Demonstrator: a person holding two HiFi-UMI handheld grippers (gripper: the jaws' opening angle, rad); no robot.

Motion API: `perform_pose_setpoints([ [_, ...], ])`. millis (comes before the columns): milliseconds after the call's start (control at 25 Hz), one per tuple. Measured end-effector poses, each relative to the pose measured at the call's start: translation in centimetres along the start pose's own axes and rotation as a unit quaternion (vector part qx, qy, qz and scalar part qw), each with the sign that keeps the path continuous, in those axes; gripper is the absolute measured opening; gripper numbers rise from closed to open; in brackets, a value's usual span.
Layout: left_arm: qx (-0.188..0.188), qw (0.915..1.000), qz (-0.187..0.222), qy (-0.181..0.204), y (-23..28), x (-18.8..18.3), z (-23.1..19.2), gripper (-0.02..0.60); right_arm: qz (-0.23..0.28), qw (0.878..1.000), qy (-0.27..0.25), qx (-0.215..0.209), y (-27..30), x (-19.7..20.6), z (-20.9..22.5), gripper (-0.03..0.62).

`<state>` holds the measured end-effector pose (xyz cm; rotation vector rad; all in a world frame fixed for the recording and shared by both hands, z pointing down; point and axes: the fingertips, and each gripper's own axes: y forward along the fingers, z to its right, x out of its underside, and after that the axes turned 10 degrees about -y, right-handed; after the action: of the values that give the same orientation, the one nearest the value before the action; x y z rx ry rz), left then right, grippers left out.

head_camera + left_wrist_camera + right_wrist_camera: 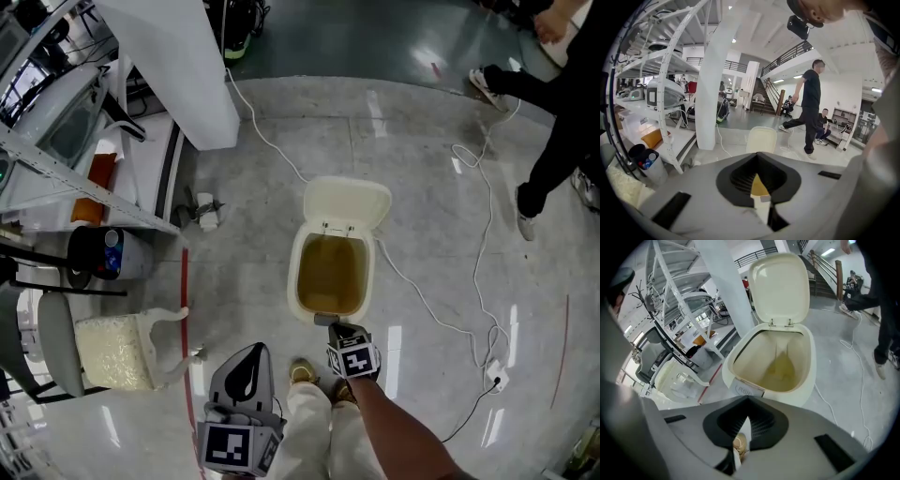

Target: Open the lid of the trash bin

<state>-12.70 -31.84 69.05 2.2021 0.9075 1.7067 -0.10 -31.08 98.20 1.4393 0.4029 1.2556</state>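
Floor's kinda busy. A white cable (272, 145) snakes in from 11 o'clock and passes right beside the trash bin (305, 281). There's a shelf rack (56, 178) at 9 to 10 o'clock, a white pillar (178, 66) at 11, and a person (562, 122) walking by at 2 o'clock. The bin sits dead ahead at 12 o'clock. Its lid (347, 204) is already flipped up at the far edge, and the inside looks yellowish. My right claw (328, 323) is close to the bin's 6 o'clock rim, pinched together and gripping nothing. My left claw (248, 361) hangs at 7 o'clock, apart from the bin, also closed up and empty.
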Motion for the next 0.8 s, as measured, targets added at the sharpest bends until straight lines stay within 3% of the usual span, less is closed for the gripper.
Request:
perform_pose_setpoints([
  [480, -0.002, 1.0000, 0.006, 0.005, -0.4, -1.5, 0.6, -0.006, -0.006, 1.000, -0.002, -0.004, -1.7, -1.2, 0.2, 0.034],
  [800, 0.018, 0.9998, 0.008, 0.006, -2.6, -5.1, 3.2, -0.006, 0.036, 0.999, -0.015, -0.008, -7.7, -8.9, 0.1, 0.034],
])
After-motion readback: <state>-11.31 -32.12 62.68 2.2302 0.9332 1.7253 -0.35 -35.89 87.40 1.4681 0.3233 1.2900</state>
